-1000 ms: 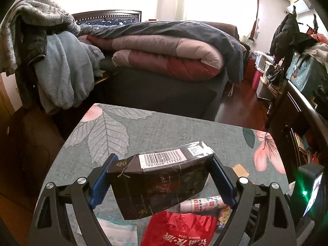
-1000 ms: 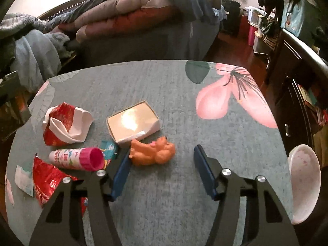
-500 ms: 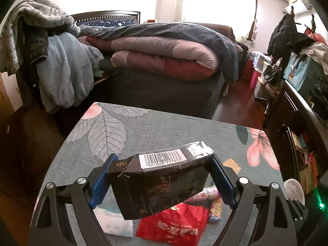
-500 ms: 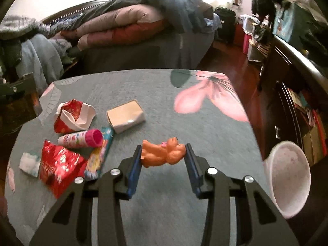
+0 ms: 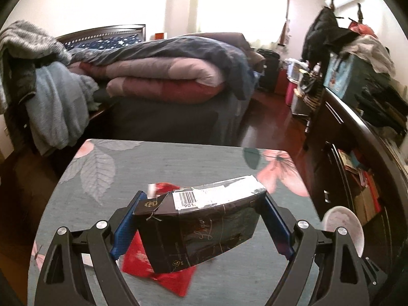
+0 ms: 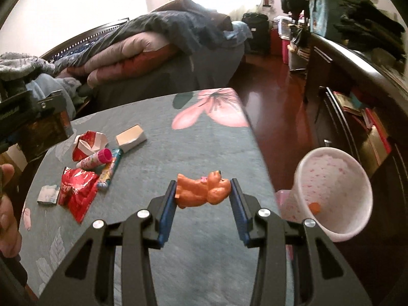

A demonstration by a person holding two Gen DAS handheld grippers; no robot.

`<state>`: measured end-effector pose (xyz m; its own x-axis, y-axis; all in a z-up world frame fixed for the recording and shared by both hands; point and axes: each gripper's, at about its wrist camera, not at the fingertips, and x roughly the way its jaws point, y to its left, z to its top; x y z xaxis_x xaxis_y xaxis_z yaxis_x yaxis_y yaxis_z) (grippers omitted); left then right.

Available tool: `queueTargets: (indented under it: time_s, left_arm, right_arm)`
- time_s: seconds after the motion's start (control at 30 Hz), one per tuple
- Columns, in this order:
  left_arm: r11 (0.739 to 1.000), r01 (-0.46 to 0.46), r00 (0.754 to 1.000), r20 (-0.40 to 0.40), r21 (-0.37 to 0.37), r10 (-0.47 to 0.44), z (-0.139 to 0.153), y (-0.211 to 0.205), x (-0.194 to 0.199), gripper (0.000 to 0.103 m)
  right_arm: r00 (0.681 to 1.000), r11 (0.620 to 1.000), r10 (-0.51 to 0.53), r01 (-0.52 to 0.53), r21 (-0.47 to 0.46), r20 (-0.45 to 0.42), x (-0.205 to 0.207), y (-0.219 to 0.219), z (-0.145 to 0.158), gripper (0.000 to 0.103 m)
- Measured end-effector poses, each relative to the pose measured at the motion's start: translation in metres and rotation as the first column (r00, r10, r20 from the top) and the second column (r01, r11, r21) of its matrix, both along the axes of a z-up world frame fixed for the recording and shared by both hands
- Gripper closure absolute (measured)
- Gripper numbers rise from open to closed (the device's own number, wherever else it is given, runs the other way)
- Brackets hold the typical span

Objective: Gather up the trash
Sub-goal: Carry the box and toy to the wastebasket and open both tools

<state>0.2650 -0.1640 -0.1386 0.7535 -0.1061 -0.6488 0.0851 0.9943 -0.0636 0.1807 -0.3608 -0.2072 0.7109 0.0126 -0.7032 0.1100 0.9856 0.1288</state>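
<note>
Clamping a light, crushable dark carton [image 5: 201,232] end-to-end in left gripper [image 5: 201,229]; right gripper [image 6: 203,199] pinching small, probably rigid orange figurine [image 6: 202,190] sidewise.

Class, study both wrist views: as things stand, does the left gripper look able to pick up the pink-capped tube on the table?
Probably not yet. The left gripper is shut on the dark box, which fills its jaws. The pink-capped tube lies uncovered among wrappers, so only the box stands in the way.

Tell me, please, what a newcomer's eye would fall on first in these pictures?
Probably the orange toy bear clamped in the right gripper, above the table's right edge beside a pink bin. Next, the dark barcoded box gripped by the left gripper above a red wrapper.
</note>
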Motion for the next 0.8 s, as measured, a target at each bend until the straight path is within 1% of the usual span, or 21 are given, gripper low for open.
queueTargets:
  time_s: [0.27, 0.47, 0.67, 0.8]
  left_arm:
    - [0.994, 0.113, 0.994, -0.001, 0.009, -0.113, 0.0, -0.058, -0.009, 0.016]
    - [0.976, 0.217, 0.976, -0.001, 0.015, -0.217, -0.003, -0.111, -0.015, 0.016]
    - [0.946, 0.324, 0.946, -0.006, 0.023, -0.324, -0.01, -0.17, -0.019, 0.016]
    - [0.917, 0.398, 0.917, -0.011, 0.029, -0.398, -0.017, -0.208, -0.02, 0.016]
  right_arm:
    - [0.995, 0.995, -0.097, 0.097, 0.001, 0.034, -0.032, -0.045, 0.001, 0.061]
    - [0.979, 0.979, -0.202, 0.202, 0.02, 0.038, -0.052, -0.094, -0.005, 0.061]
    - [0.948, 0.948, -0.317, 0.317, 0.023, 0.034, -0.069, -0.144, -0.013, 0.061]
    - [0.923, 0.924, -0.383, 0.382, 0.025, 0.026, -0.075, -0.175, -0.023, 0.061]
